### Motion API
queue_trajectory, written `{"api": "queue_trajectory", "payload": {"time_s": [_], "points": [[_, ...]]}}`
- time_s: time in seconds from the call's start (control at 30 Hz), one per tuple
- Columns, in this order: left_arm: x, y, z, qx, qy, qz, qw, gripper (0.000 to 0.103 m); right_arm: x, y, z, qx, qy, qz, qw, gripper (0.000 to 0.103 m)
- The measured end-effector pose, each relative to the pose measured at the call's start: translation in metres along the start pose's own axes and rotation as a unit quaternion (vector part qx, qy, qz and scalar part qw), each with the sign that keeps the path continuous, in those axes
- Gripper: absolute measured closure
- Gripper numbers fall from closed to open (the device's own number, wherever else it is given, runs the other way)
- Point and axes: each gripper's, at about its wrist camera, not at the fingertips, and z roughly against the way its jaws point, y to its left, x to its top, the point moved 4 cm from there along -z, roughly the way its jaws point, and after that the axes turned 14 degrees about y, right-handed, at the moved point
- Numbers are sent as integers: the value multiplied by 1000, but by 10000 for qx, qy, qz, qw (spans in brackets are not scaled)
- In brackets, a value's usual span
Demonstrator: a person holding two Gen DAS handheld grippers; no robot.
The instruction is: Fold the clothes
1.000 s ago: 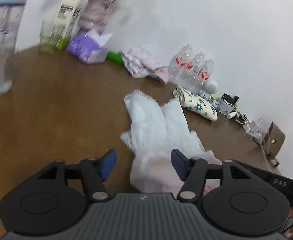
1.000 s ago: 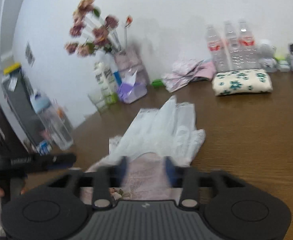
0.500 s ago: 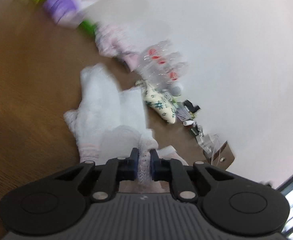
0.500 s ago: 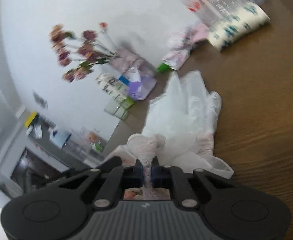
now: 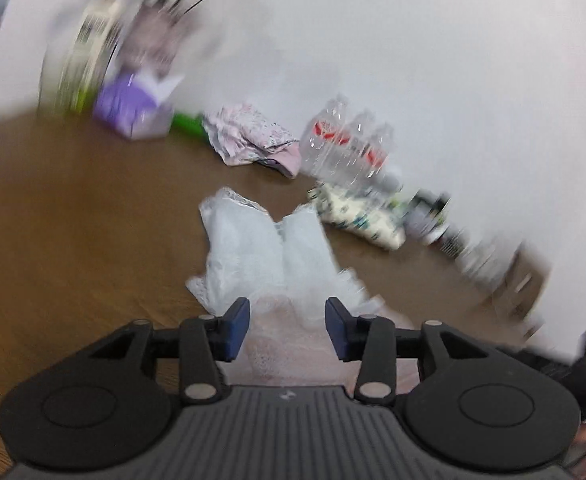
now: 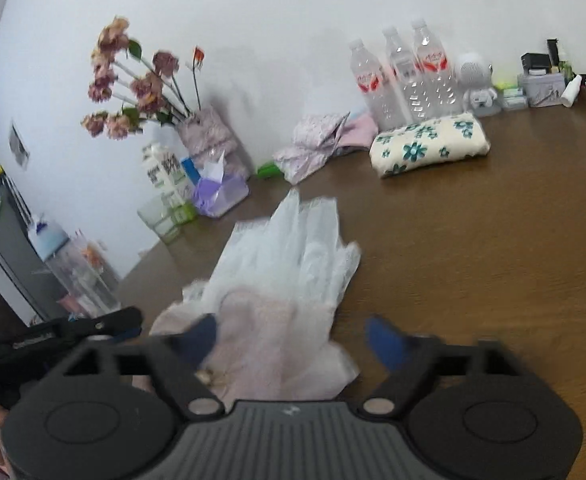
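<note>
A white lacy garment (image 5: 269, 256) with a pale pink part near me lies on the brown table (image 5: 73, 220); it also shows in the right wrist view (image 6: 293, 256). My left gripper (image 5: 287, 330) is open, its blue pads either side of the pink part, holding nothing. My right gripper (image 6: 297, 340) is open wide over the garment's near end, empty. The left gripper's body (image 6: 53, 332) shows at the left of the right wrist view.
A folded floral cloth (image 6: 429, 144), a crumpled pink garment (image 6: 321, 140), three water bottles (image 6: 405, 76), a purple tissue box (image 6: 217, 196), a flower vase (image 6: 205, 136), a milk carton (image 6: 165, 172) and small items stand along the wall.
Both grippers were shut on the garment's pink end and lifting it half a second ago. Both have opened now and the garment lies on the table.
</note>
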Motion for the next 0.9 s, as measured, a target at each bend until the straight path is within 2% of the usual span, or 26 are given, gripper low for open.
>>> {"api": "queue_trajectory", "payload": {"time_s": [0.07,0.1,0.17,0.23,0.27,0.33,0.37,0.47,0.5,0.53,0.57,0.6,0.63,0.67,0.73,0.77,0.83,0.9], "points": [[-3,-20,4,462,-33,-580,9972,62,-6,6,-10,-148,125,-49,9998,22],[-6,-22,-6,635,82,-601,9961,68,-8,9,-18,-239,181,-137,9995,26],[-12,-21,-17,767,165,-627,9949,69,-9,11,-24,-290,131,-373,9988,31],[-15,-17,-24,804,219,-574,9949,68,-8,9,-32,10,125,-560,9984,57],[-15,-14,-24,782,232,-503,9954,68,-9,5,-34,164,151,-751,9969,93],[-14,-12,-26,763,199,-463,9958,68,-12,-7,-33,593,127,-1245,9904,97],[-14,-10,-26,755,196,-442,9960,68,-13,-17,-35,941,188,-1610,9823,97],[-14,-8,-28,740,181,-397,9963,66,-21,-46,-43,1849,414,-2619,9463,97],[-13,-8,-29,732,174,-385,9964,66,-24,-53,-46,1929,470,-2814,9388,96],[-12,-7,-28,716,155,-349,9967,65,-25,-54,-47,1856,489,-2828,9398,91],[-11,-8,-24,686,97,-350,9970,65,-25,-53,-43,1726,492,-2749,9446,88],[-11,-9,-19,656,37,-352,9972,65,-24,-50,-37,1569,496,-2609,9513,73],[-10,-10,-14,626,-22,-355,9974,65,-21,-44,-29,1328,469,-2359,9615,62],[-9,-12,-3,566,-183,-412,9974,65,-19,-37,-19,1014,386,-1995,9739,46],[-7,-20,17,521,-386,-604,9961,67,-12,-24,-2,397,111,-1146,9926,44],[-7,-27,26,556,-468,-764,9944,70,-9,-16,4,115,-26,-713,9974,46],[-7,-45,36,614,-509,-1176,9899,79,-3,0,4,-234,-237,34,9994,59],[-9,-57,27,616,-365,-1371,9880,81,3,20,-5,-450,-366,773,9953,95]]}}
